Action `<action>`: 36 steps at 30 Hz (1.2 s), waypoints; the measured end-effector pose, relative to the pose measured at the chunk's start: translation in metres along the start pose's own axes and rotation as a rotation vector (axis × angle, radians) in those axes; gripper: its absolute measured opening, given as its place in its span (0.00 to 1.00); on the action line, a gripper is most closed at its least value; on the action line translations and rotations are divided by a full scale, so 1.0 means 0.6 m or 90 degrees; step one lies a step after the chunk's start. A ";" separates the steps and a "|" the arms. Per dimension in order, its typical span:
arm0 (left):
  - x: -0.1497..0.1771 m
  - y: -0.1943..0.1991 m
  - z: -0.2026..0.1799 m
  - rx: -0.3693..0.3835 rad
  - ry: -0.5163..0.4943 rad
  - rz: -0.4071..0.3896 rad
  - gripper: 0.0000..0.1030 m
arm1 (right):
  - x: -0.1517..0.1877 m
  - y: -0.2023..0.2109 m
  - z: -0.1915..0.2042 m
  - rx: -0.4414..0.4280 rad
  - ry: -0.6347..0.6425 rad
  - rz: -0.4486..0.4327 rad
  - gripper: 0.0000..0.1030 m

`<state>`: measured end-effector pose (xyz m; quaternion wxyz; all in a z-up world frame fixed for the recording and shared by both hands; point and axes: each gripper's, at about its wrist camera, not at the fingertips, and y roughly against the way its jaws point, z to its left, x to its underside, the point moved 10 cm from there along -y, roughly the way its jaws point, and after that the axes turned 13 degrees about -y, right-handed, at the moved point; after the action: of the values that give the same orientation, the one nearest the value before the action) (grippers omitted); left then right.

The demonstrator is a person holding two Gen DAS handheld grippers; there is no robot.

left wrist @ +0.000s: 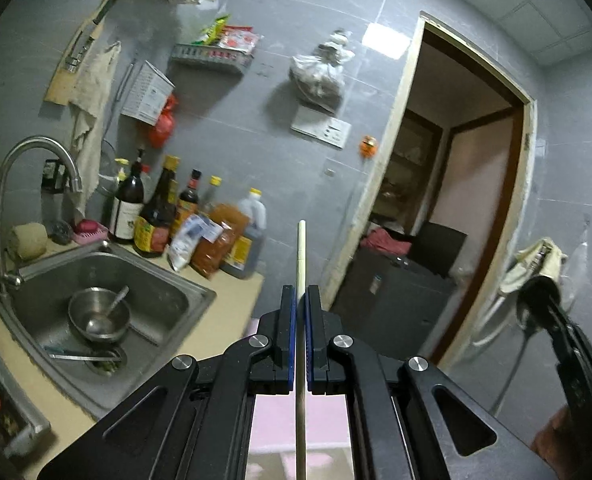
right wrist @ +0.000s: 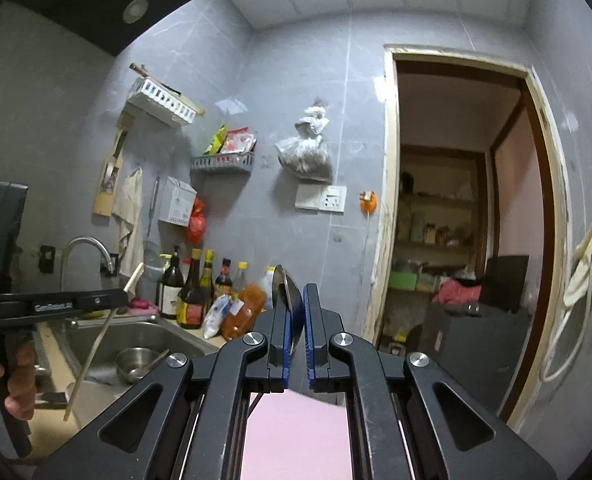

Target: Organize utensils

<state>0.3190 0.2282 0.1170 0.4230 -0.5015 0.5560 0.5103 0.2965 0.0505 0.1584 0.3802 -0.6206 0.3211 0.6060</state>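
Observation:
My left gripper (left wrist: 300,294) is shut on a pale wooden chopstick (left wrist: 301,256) that sticks up past the fingertips, held in the air to the right of the sink. It also shows in the right wrist view (right wrist: 122,298), with the chopstick (right wrist: 92,356) slanting down over the sink. My right gripper (right wrist: 296,294) is shut on a metal spoon (right wrist: 284,286), its bowl standing above the fingertips. In the left wrist view the right gripper (left wrist: 535,304) shows at the far right with the spoon's dark bowl. A white slotted utensil basket (right wrist: 164,102) hangs high on the wall.
A steel sink (left wrist: 164,280) holds a metal bowl (left wrist: 98,314) with a spoon in it, under a curved tap (left wrist: 36,152). Several sauce bottles (left wrist: 156,216) and bags stand on the counter behind. A doorway (right wrist: 467,240) opens at the right.

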 end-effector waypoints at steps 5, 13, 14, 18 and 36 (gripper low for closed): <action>0.022 -0.023 0.022 0.008 -0.012 -0.008 0.02 | 0.033 -0.016 0.023 0.042 0.050 -0.024 0.03; 0.048 -0.024 0.012 0.003 -0.036 -0.012 0.02 | 0.107 -0.033 0.058 0.041 0.103 0.017 0.03; 0.055 -0.022 0.008 0.002 -0.040 -0.006 0.02 | 0.117 -0.034 0.061 0.035 0.106 0.028 0.03; 0.086 -0.017 -0.003 -0.008 -0.041 0.026 0.02 | 0.146 -0.035 0.065 0.016 0.102 0.073 0.03; 0.140 0.037 -0.040 0.042 -0.002 0.104 0.13 | 0.161 -0.005 0.070 -0.087 -0.032 0.205 0.25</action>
<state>0.2864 0.1935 0.0407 0.3970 -0.4397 0.6107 0.5254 0.2835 0.0945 0.0633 0.2427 -0.5699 0.3647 0.6951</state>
